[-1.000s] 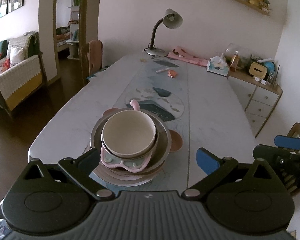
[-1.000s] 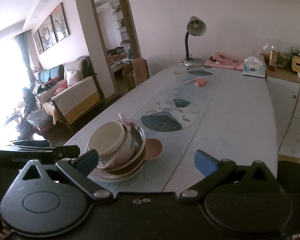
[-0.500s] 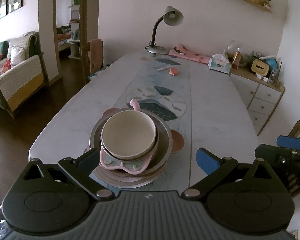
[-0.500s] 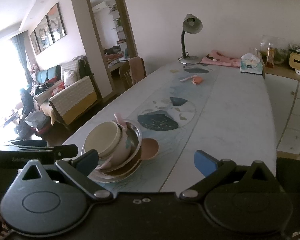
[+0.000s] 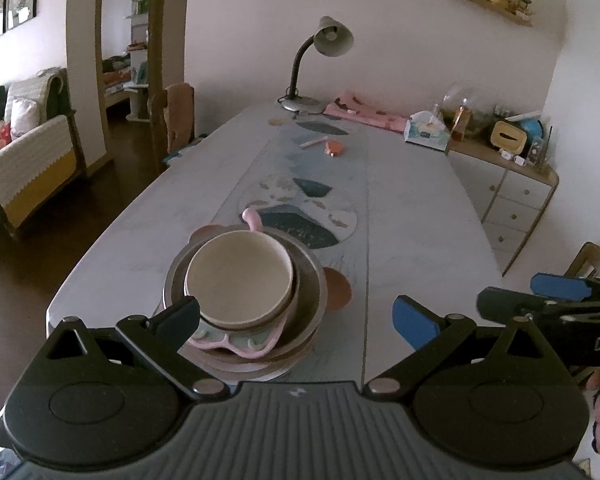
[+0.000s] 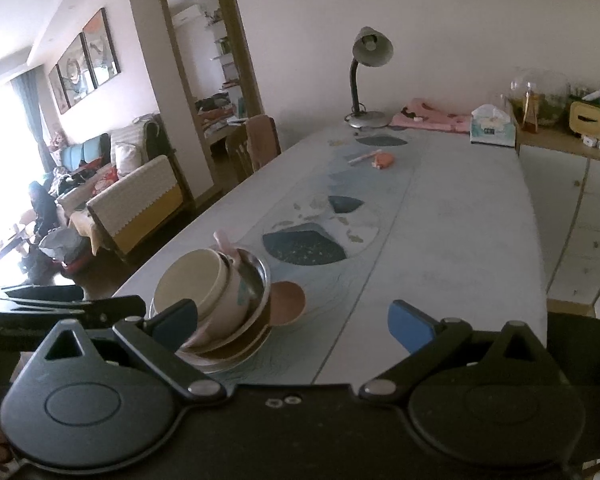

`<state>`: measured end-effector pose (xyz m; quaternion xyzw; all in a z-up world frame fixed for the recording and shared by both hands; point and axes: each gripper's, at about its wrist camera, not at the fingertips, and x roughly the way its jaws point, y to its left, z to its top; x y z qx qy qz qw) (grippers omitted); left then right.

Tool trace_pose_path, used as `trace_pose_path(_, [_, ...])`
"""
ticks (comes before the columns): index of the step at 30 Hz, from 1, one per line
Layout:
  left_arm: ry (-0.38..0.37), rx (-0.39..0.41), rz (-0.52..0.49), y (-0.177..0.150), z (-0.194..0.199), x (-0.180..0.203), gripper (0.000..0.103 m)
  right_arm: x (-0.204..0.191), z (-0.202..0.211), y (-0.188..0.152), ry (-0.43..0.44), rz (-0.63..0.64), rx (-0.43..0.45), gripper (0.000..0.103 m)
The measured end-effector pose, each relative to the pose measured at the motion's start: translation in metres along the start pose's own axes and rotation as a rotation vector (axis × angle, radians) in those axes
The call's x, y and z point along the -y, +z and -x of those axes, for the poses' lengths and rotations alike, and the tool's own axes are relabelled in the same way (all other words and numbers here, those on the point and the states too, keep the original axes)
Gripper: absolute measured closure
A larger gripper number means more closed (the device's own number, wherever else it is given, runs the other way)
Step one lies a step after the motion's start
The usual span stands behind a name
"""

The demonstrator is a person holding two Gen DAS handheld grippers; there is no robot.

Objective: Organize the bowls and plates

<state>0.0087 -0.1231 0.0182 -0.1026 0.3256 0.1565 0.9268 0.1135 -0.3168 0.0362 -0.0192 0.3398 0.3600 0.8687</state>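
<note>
Left claw [image 5: 296, 318] stands with fingers wide apart, empty, facing the stacked plates and bowls [image 5: 242, 296] at the near end of the surface [image 5: 412, 216]. Right claw [image 6: 292, 320] likewise spread and empty, the stack [image 6: 216, 300] at its left finger. Cream bowl [image 5: 239, 280] sits topmost.

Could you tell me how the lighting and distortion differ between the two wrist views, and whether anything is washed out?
Left wrist view: dim, even light; the cream bowl is readable; fisheye bends the door frame and table edges. Right wrist view: the far-left window area is blown out to white, while the stack of dishes reads darker; corners vignette black, and the lamp is sharp.
</note>
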Motion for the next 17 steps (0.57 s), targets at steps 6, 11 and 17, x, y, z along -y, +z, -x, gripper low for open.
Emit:
trace_pose_path(6, [-0.003,-0.004,-0.005,0.001,-0.001,0.0,0.0,0.0,-0.005,0.003,0.009,0.002,-0.007,0.001])
trace_pose_path(11, [-0.014,-0.003,-0.002,0.003,-0.004,-0.001,0.0,-0.003,-0.009,0.005,0.009,0.004,-0.014,0.001])
trace_pose_path(17, [-0.034,-0.014,-0.012,0.009,-0.015,-0.006,0.0,-0.007,-0.015,0.008,0.005,0.005,-0.021,0.001])
